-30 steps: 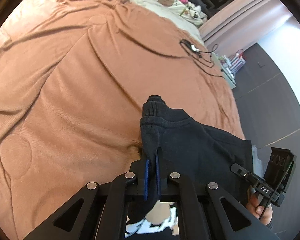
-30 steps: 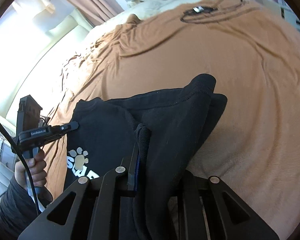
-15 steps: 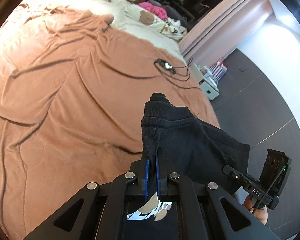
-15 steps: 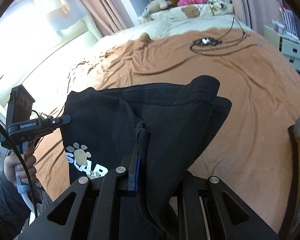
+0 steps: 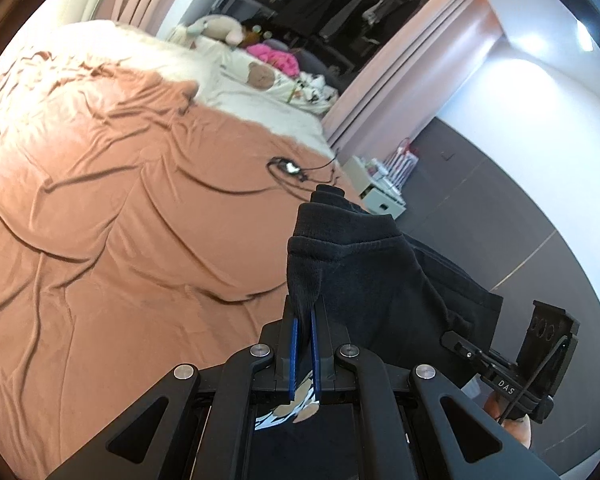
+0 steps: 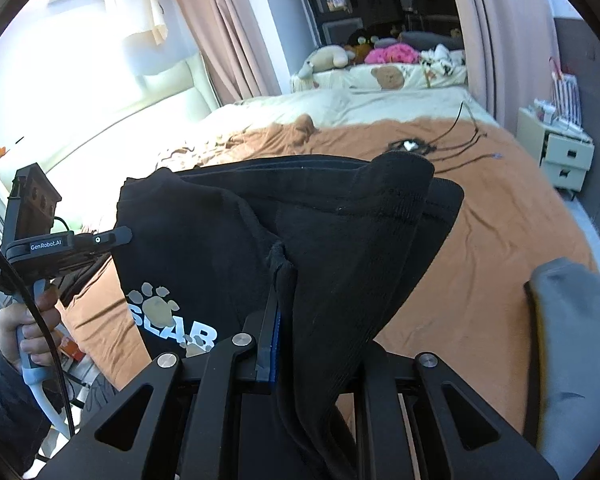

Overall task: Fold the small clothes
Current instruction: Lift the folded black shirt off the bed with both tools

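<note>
A small black garment (image 5: 372,280) with a paw print and white letters (image 6: 172,312) hangs in the air above the bed, stretched between both grippers. My left gripper (image 5: 304,312) is shut on its ribbed edge, the cloth pinched between the blue pads. My right gripper (image 6: 296,292) is shut on another bunched edge; the cloth drapes over and hides its right finger. Each gripper appears in the other's view, the right one (image 5: 460,344) at the garment's lower right, the left one (image 6: 116,236) at its top-left corner, held by a hand (image 6: 24,332).
A wrinkled brown blanket (image 5: 120,220) covers the bed below. A black cable with a small white device (image 6: 412,146) lies on it further away. Plush toys and pink fabric (image 6: 392,54) sit at the far end. A white drawer unit (image 6: 560,152) stands on the right, grey cloth (image 6: 572,340) closer in.
Both grippers have risen and drawn back from the bed with the black garment, which now hangs clear of the blanket. Both views have tilted up, showing more of the room.
</note>
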Demonstrator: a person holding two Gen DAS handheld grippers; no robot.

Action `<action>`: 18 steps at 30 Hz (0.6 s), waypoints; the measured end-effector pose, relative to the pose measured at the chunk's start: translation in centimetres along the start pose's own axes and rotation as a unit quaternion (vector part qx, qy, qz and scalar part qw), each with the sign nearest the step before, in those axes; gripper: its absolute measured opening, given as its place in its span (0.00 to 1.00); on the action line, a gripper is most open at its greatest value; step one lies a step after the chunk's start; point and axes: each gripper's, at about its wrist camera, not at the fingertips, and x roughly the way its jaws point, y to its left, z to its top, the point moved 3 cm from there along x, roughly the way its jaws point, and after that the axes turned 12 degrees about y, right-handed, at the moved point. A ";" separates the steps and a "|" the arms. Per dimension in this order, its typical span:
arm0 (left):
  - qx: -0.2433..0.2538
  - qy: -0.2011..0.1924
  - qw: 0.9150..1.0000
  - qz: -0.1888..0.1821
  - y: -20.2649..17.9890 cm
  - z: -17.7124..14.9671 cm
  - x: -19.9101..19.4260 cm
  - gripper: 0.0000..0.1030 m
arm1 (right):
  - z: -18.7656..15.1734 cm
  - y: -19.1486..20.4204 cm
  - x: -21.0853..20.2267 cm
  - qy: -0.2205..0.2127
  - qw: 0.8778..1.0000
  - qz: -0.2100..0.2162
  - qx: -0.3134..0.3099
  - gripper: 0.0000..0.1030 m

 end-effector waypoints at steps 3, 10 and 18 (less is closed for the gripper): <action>0.008 -0.012 1.000 -0.008 -1.5 -1.0 -2.0 0.05 | -0.7 1.5 -1.9 -0.010 1.000 -0.012 -0.008 0.10; 0.039 -0.032 0.999 -0.017 -5.1 -2.6 -5.8 0.05 | -2.8 5.6 -8.2 -0.048 0.997 -0.042 -0.038 0.10; 0.077 -0.045 0.995 -0.041 -10.1 -2.3 -8.3 0.05 | -4.8 6.6 -14.3 -0.099 0.992 -0.066 -0.052 0.10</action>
